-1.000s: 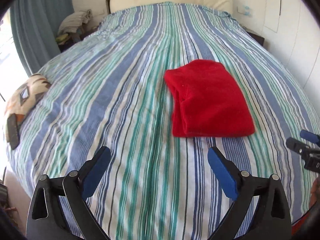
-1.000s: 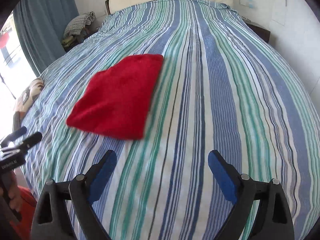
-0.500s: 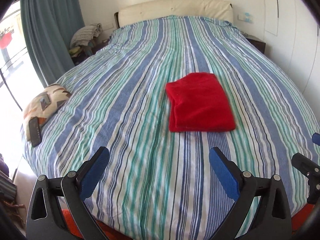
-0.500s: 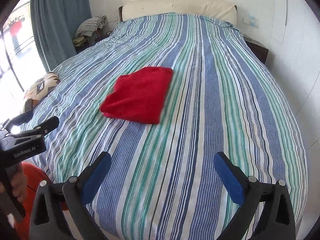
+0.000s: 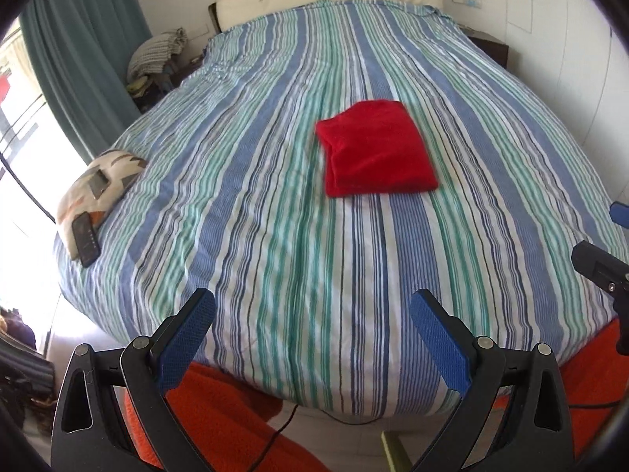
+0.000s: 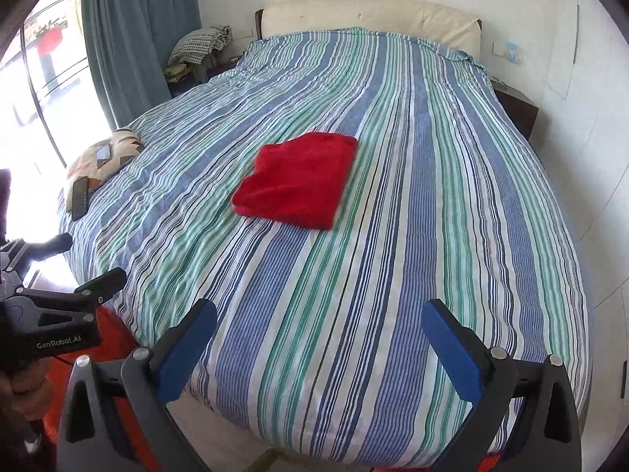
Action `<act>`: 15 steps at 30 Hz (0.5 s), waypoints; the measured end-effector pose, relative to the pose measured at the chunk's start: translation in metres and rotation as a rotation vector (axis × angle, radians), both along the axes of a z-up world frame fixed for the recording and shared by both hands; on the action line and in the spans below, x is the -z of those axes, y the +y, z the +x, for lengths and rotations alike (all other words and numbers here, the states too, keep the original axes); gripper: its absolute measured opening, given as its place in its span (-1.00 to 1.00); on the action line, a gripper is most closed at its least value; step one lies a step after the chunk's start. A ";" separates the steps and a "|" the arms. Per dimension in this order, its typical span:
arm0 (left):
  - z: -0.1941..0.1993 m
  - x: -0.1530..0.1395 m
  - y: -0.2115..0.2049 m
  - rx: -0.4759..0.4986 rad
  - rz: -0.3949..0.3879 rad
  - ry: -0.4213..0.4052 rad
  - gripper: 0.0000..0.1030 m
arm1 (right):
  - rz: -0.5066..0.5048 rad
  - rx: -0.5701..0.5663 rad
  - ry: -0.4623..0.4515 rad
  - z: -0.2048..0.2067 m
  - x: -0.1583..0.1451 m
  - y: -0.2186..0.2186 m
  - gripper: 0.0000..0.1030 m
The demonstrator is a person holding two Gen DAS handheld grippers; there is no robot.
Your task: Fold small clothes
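A folded red garment (image 5: 375,149) lies flat near the middle of the striped bed (image 5: 275,236); it also shows in the right wrist view (image 6: 298,183). My left gripper (image 5: 312,314) is open and empty, held back past the foot of the bed. My right gripper (image 6: 320,324) is open and empty, also at the foot of the bed. The left gripper shows at the left edge of the right wrist view (image 6: 67,259), and the right gripper shows at the right edge of the left wrist view (image 5: 605,244).
A patterned cushion (image 5: 98,181) with a phone (image 5: 85,239) on it lies at the bed's left edge. A curtain (image 6: 137,39) and a pile of clothes (image 6: 200,45) stand at the back left. A nightstand (image 6: 517,108) is at the right. An orange rug (image 5: 220,413) covers the floor below.
Both grippers have pulled back from the bed and risen. The red garment now looks smaller and farther, and the bed's foot edge and floor have come into view.
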State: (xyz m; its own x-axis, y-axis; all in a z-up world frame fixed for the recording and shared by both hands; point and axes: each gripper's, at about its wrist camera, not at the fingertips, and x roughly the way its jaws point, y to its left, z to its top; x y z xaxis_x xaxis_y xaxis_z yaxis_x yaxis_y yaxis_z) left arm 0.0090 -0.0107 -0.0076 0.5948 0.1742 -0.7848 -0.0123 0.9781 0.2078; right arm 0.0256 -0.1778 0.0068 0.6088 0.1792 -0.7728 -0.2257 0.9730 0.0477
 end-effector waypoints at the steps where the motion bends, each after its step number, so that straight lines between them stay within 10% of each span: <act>1: -0.006 -0.001 -0.001 0.005 0.001 0.010 0.95 | -0.005 -0.009 0.004 -0.007 -0.002 0.001 0.99; 15: -0.046 -0.020 -0.005 0.039 -0.081 0.057 0.95 | 0.003 -0.049 0.059 -0.063 -0.028 0.016 0.99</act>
State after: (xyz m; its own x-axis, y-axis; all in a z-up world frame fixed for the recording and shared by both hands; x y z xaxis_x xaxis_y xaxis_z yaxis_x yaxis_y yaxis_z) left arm -0.0367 -0.0154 0.0126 0.5541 0.0866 -0.8280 0.0359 0.9912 0.1277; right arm -0.0373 -0.1620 0.0349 0.5529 0.2101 -0.8063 -0.2698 0.9607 0.0653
